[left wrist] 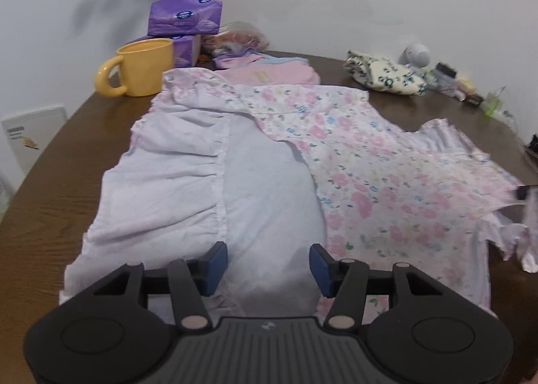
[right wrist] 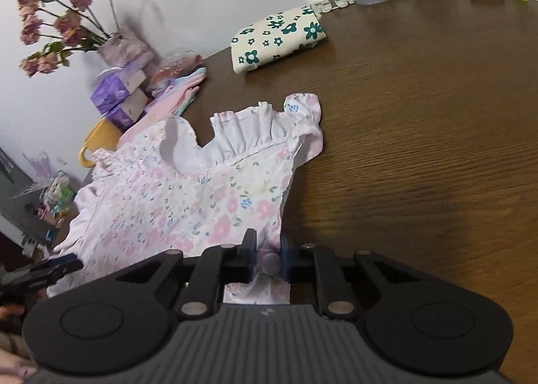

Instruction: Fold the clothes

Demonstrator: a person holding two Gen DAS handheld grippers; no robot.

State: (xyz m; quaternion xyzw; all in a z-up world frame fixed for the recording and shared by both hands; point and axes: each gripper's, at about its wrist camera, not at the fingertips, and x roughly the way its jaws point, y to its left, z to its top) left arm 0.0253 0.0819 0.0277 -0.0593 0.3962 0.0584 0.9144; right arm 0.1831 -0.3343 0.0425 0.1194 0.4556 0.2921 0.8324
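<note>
Both fingers differ: right gripper [right wrist: 267,254] apparently pinches floral dress [right wrist: 188,202] edge, left gripper [left wrist: 268,268] released above.

Left claw [left wrist: 268,268] points downward with its jaws apart and nothing gripped. Right claw [right wrist: 268,261] points downward, jaws nearly closed, pinching fabric.

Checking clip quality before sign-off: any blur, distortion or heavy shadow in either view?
Left wrist: fisheye bends the table; far-right edge of the floral dress is motion-smeared. Right wrist: dark corner vignetting, flowers soft, a shadow on the wood beside the right gripper.
</note>
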